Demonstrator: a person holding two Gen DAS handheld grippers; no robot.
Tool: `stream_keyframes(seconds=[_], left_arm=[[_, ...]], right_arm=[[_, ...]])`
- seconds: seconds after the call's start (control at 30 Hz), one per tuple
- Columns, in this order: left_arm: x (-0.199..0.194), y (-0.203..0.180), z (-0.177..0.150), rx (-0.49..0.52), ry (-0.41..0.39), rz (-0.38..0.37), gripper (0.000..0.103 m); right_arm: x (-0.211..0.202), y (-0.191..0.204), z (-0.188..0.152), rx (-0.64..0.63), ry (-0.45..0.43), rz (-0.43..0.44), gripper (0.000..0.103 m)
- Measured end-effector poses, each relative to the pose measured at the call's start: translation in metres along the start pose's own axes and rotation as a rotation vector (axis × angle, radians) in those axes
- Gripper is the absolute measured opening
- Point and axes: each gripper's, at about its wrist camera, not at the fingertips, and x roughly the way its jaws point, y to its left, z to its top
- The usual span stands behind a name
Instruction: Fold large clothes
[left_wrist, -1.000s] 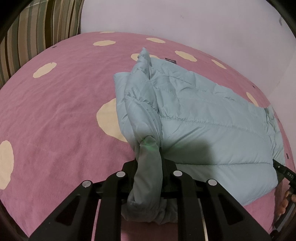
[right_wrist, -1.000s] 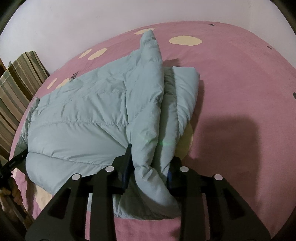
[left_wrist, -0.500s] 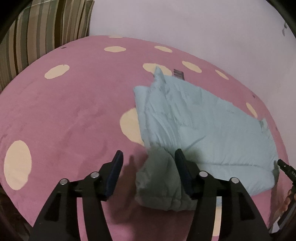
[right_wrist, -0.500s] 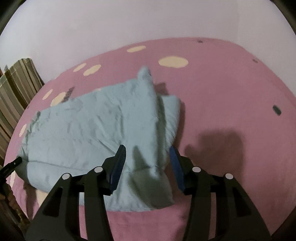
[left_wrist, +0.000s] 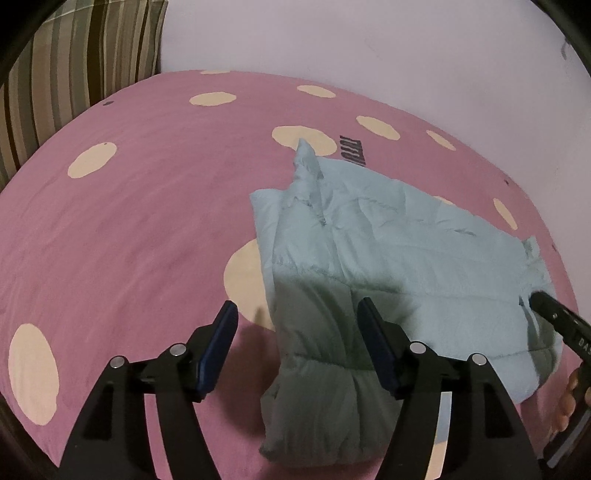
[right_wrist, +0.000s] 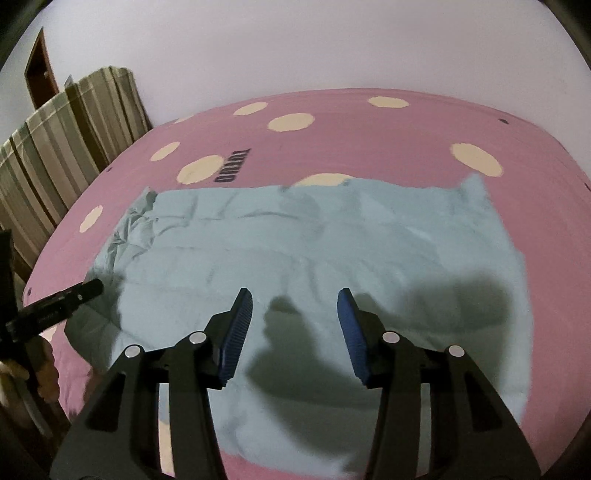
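A pale blue-green padded jacket (left_wrist: 388, 258) lies flat on the pink bed cover (left_wrist: 129, 221), one side folded over onto the body. Its near end bunches up between my left fingers. My left gripper (left_wrist: 295, 325) is open and empty, held just above that near end. In the right wrist view the jacket (right_wrist: 314, 240) spreads wide across the bed. My right gripper (right_wrist: 293, 314) is open and empty, hovering above the jacket's middle and casting a shadow on it.
The pink bed cover (right_wrist: 369, 129) has cream spots and a printed word. A striped cushion (left_wrist: 74, 55) stands at the far left of the bed, also seen in the right wrist view (right_wrist: 66, 147). A white wall (left_wrist: 369, 44) runs behind. The other gripper's tip (left_wrist: 557, 321) shows at the right edge.
Both grippers have opened and let go of the jacket's folded edge, then lifted and drawn back. The jacket now lies flat on the bed.
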Motion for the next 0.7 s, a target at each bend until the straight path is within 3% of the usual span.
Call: stream_keyframes(seconds=[0.17,0.4,0.7], left_arm=[[0.011,0.002,0.003,0.002,0.019,0.008,0.066],[0.024,-0.002,0.009,0.024,0.041,0.002,0.066],[0.024,-0.007,0.018,0.04,0.046,-0.006,0.067]], right_arm=[[0.027,0.023,0.005,-0.033,0.034,-0.003,0.047],[0.059,0.027,-0.01,-0.061,0.084,-0.073,0.047],[0.064,0.028,-0.019,-0.078,0.082,-0.096,0.047]])
